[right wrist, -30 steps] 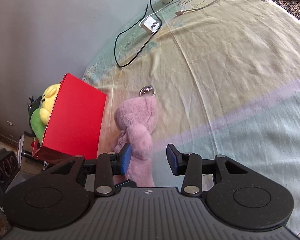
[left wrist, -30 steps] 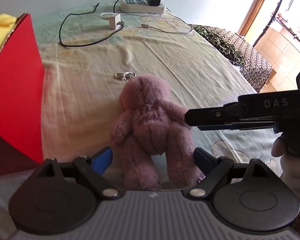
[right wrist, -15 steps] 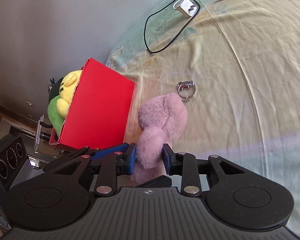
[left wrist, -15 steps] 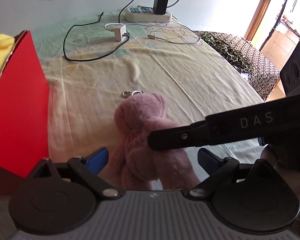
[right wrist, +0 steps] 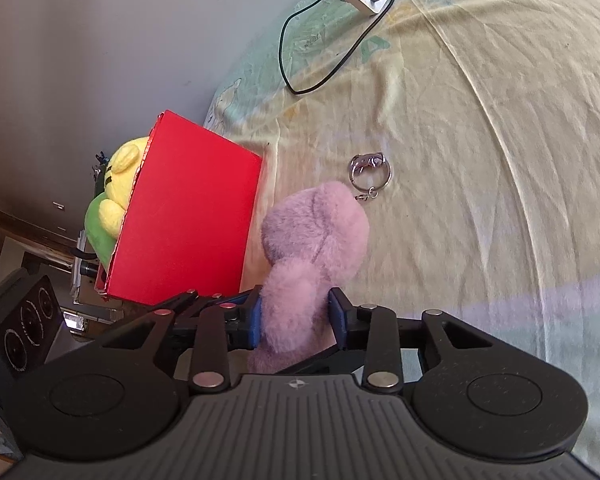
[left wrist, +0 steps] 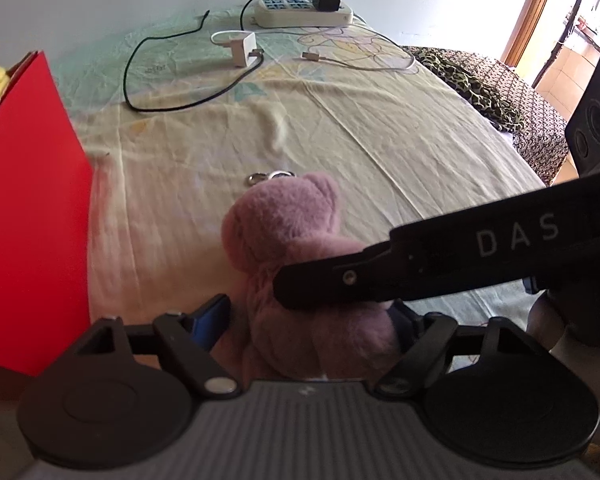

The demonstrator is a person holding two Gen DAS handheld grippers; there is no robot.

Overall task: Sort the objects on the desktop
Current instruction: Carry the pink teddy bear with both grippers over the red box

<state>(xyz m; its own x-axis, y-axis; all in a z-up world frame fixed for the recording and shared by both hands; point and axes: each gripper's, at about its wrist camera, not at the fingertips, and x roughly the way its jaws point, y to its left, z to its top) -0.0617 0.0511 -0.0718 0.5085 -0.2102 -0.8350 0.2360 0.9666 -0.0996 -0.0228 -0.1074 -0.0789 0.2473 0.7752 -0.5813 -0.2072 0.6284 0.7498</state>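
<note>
With the right gripper (right wrist: 296,316) clenched on the pink plush bear (right wrist: 316,236) lying on the bed beside the red box (right wrist: 188,220), and the left gripper (left wrist: 312,320) spread around it, lift straight so its 1 keyring (right wrist: 370,172) clears the sheet.

Pink fuzzy teddy (right wrist: 316,232), bright red box (right wrist: 188,216) with a yellow and green plush (right wrist: 112,196) inside. Bedsheet (left wrist: 380,128) is pale yellow fading to mint green. Black cable (left wrist: 168,108), white charger (left wrist: 242,46), leopard-print cloth (left wrist: 472,84).
</note>
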